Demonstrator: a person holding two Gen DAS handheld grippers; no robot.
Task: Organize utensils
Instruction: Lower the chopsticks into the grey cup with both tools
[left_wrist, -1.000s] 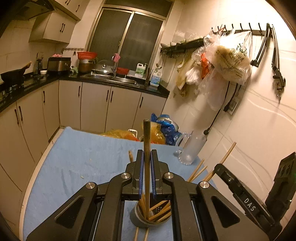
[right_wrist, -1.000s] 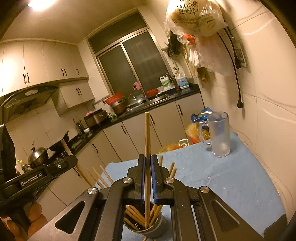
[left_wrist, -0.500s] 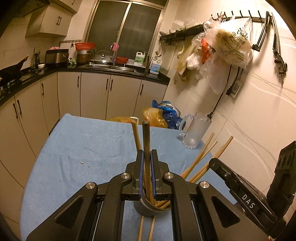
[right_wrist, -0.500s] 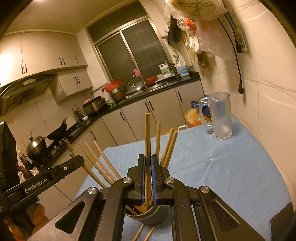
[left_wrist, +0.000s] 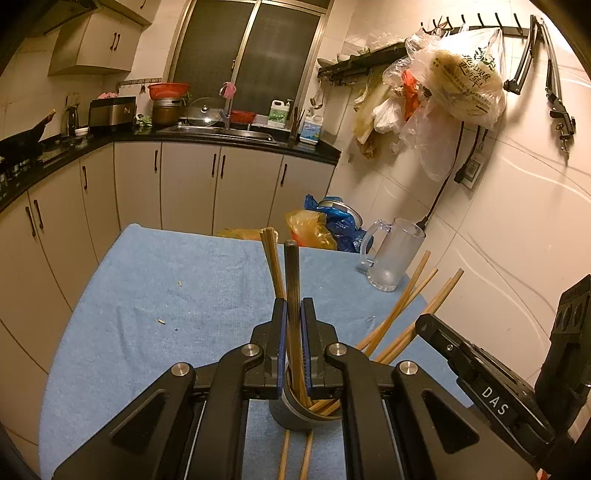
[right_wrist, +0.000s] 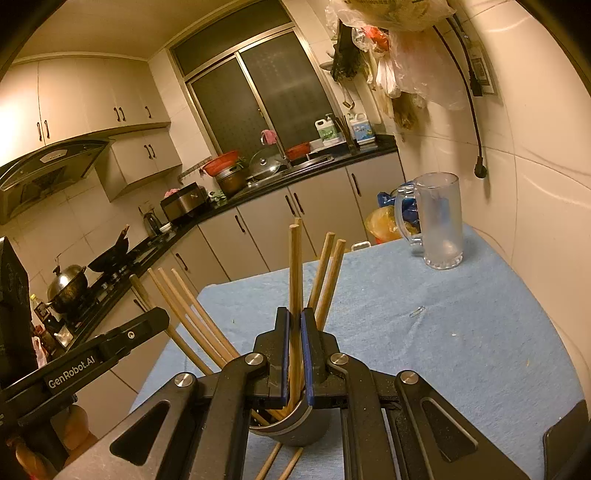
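My left gripper is shut on a dark brown chopstick that stands upright, its lower end down in a grey metal cup. My right gripper is shut on a pale wooden chopstick, which also reaches down into the same cup. Several more chopsticks lean out of the cup. Two chopsticks lie flat on the cloth under it. Both grippers hover over the cup side by side.
A blue cloth covers the table. A frosted glass mug stands at the far right by the tiled wall, with plastic bags beyond the table's far edge. Kitchen cabinets and a counter run behind and to the left.
Both grippers have sunk toward the cup with their chopsticks held. The chopsticks' lower ends now sit deeper in the cup, and the table looks closer.
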